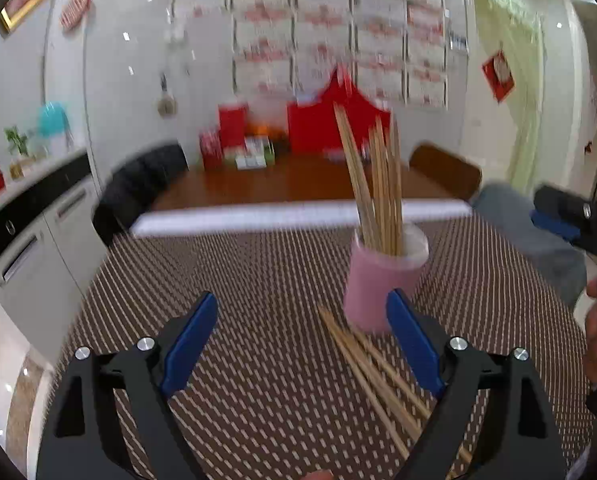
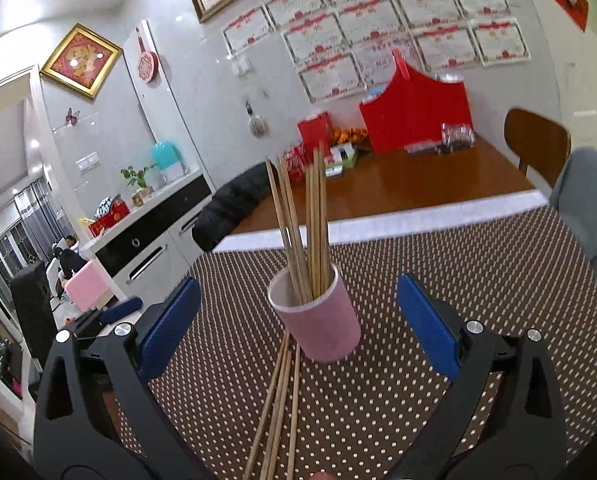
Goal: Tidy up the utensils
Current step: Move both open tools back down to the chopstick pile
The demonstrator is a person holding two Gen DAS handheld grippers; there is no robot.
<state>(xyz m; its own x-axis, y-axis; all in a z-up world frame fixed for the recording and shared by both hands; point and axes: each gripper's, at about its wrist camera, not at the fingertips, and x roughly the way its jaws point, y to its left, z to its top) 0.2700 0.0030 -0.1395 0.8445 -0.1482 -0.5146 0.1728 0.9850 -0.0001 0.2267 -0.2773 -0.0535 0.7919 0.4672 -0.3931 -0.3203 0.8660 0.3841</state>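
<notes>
A pink cup stands upright on the dotted desk with a bunch of chopsticks standing in it, and more loose chopsticks lie flat on the near side, their far ends by the cup's base. Both the left tongs and the right tongs are spread wide and grasp nothing.
</notes>
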